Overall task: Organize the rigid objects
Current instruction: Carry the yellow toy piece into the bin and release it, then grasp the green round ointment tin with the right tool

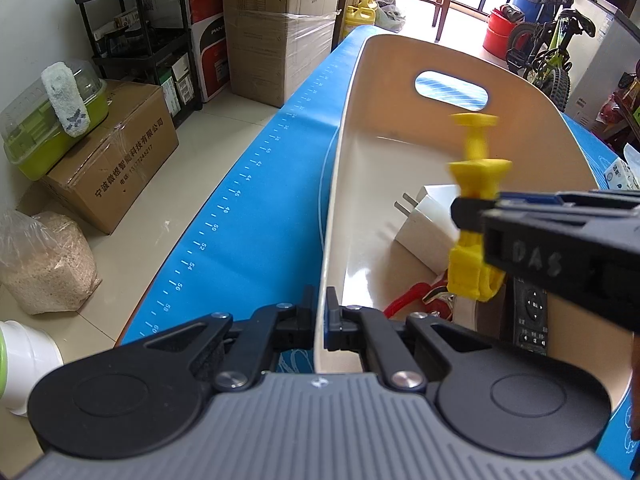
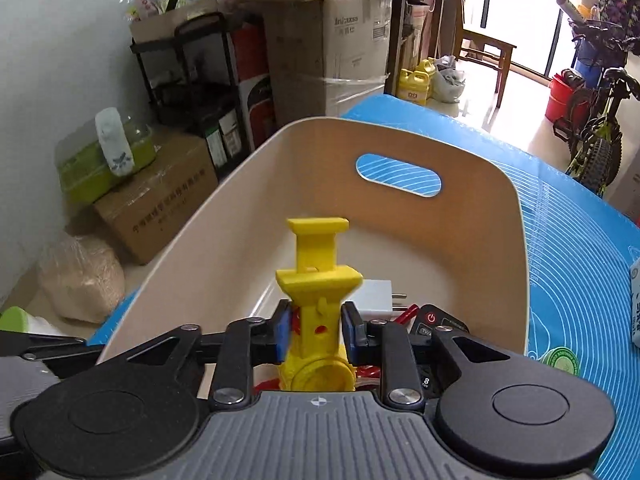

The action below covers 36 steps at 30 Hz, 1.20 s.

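Two hand-held grippers show on my feeds: my left hand-held gripper (image 1: 320, 316) pinches the rim of the beige bin (image 1: 400, 184) on the blue bench (image 1: 248, 208), while my right hand-held gripper (image 2: 316, 330) clamps a yellow clamp (image 2: 316, 276) above the bin, over a white charger (image 2: 378, 298) and remote (image 2: 436, 322).

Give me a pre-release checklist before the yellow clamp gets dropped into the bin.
1. Right tongs hold the yellow clamp: ok, pads close on both sides of its body.
2. Clamp is over the beige bin: ok.
3. Left tongs steady the bin: ok, closed on its near rim.
4. Landing spot free: not ok, white charger, black remote and a red item lie below.
5. Height of clamp above the contents: cannot tell.
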Each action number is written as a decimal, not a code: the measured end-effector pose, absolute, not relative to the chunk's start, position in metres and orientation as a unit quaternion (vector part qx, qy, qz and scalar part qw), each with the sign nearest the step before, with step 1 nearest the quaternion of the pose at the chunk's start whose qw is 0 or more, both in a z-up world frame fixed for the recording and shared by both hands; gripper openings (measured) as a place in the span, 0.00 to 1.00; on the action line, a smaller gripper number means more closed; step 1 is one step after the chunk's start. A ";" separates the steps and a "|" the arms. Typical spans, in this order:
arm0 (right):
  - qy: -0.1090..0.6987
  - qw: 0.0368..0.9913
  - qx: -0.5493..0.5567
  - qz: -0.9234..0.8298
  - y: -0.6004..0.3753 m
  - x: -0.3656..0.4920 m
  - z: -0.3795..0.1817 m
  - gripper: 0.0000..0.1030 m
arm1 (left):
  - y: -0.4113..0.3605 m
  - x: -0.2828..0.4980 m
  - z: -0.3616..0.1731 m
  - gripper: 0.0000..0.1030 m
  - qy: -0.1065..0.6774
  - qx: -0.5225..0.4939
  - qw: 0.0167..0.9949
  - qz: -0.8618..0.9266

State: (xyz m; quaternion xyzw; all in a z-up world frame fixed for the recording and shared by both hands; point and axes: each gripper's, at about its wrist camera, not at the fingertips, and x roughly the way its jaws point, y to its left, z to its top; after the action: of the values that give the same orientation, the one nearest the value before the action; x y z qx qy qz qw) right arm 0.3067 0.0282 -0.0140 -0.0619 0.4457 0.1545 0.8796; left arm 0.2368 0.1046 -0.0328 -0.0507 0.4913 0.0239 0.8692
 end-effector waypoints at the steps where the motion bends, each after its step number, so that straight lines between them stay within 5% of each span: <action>1: 0.445 0.880 -0.064 0.155 0.028 0.305 -0.016 0.42 | 0.104 0.237 -0.033 0.04 0.491 -0.051 0.869 0.024; 9: 0.387 0.903 -0.052 0.179 0.006 0.288 0.004 0.66 | 0.105 0.236 -0.033 0.04 0.491 -0.049 0.869 0.025; 20: 0.340 0.936 -0.047 0.079 -0.093 0.292 0.044 0.76 | 0.105 0.237 -0.033 0.05 0.491 -0.049 0.869 0.025; 36: 0.446 0.894 -0.033 -0.027 -0.172 0.330 -0.072 0.80 | 0.106 0.237 -0.033 0.05 0.491 -0.047 0.869 0.025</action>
State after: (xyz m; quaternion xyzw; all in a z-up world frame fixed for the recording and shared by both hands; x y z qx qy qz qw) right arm 0.3297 -0.1725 -0.0724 -0.0328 0.4462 -0.0266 0.8939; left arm 0.2366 0.1059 -0.0333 -0.0472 0.4913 0.0247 0.8694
